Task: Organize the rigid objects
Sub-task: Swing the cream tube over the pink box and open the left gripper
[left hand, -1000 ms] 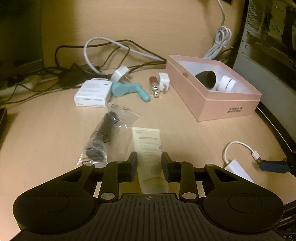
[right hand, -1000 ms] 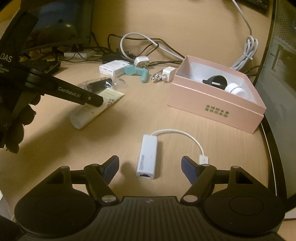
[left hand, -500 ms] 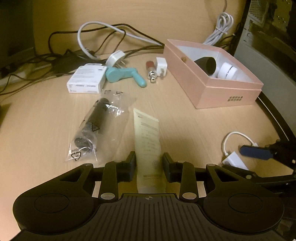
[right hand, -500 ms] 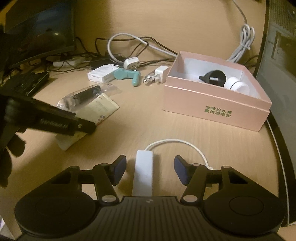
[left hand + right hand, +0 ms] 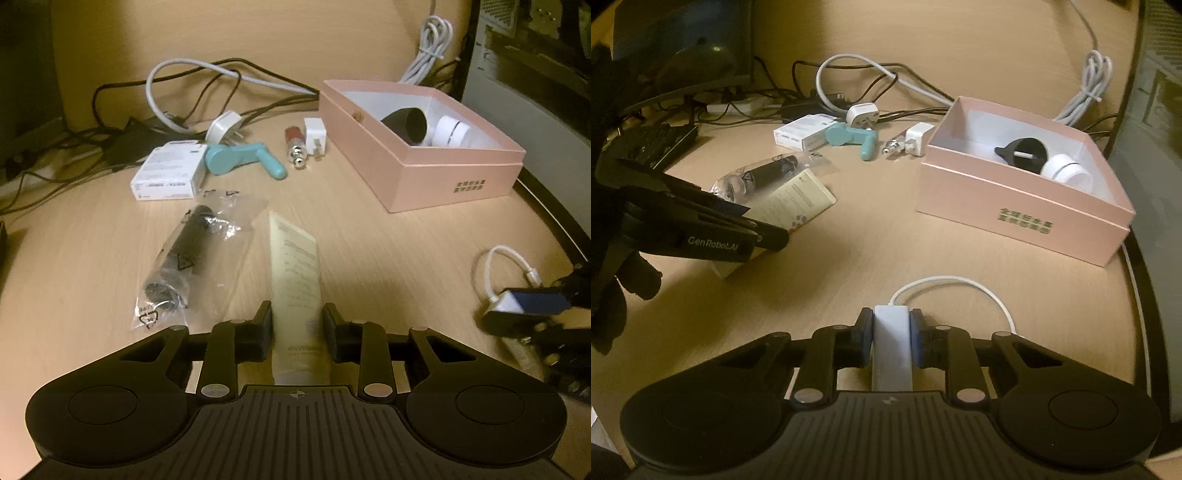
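Progress is partial: the pink box at the right of the worktop holds only a black cup-shaped part and a white round case. Left tool is closed on a cream tube; right tool is clamped on a white adapter, its cable looped ahead, both near worktop level. Outstanding, by my judgement: these two, plus bagged black cylinder, white carton, teal handle, white plug and red-capped metal piece.
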Demonstrator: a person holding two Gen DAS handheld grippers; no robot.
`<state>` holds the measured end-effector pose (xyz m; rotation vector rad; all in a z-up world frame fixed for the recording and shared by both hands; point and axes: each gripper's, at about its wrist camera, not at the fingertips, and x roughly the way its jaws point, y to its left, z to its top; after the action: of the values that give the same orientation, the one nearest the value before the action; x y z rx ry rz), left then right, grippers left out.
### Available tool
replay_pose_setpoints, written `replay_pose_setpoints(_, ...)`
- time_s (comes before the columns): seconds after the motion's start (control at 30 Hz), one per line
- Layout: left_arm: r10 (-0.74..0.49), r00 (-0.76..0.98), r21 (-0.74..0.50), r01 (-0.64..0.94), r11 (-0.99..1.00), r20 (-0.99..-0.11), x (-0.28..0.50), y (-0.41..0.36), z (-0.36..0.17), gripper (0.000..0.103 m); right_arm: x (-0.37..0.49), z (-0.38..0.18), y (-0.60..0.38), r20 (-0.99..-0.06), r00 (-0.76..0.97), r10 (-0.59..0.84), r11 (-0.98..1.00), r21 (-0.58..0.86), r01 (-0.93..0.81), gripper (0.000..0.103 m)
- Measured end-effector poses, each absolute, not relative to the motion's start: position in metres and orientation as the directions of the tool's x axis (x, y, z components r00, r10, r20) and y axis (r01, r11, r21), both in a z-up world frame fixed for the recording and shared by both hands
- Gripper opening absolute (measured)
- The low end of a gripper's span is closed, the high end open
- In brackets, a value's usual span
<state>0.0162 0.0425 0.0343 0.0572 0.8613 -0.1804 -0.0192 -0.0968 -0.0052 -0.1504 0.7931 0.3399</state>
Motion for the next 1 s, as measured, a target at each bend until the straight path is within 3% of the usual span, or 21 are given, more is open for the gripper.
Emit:
replay_pose_setpoints(0.33, -0.297, 0.638, -0.135, 0.291, 0.947, -0.710, -0.005, 0.030, 0.055, 0.029, -0.045, 0.040, -0.143, -0.682, 0.694, 0.230, 0.959, 0.039, -0.281, 0.020)
replay_pose_setpoints(0.63, -0.437, 0.728, -0.166, 0.416, 0.894, -0.529, 0.081, -0.024, 0.152, 0.030, -0.066, 0.101, -0.161, -0.557, 0.798, 0.232, 0.967, 0.044, -0.251, 0.020)
replay_pose_setpoints(0.83, -0.467, 0.711, -0.356, 0.315, 0.880, -0.526, 0.158, -0.049, 0.153, 0.029, -0.068, 0.106, -0.167, -0.525, 0.832, 0.178, 0.980, 0.016, -0.200, 0.020)
replay_pose_setpoints(1.0, -0.463, 0.685, -0.323, 0.334, 0.886, -0.562, 0.143, -0.039, 0.136, 0.029, -0.060, 0.102, -0.170, -0.545, 0.828, 0.127, 0.989, 0.007, -0.147, 0.020)
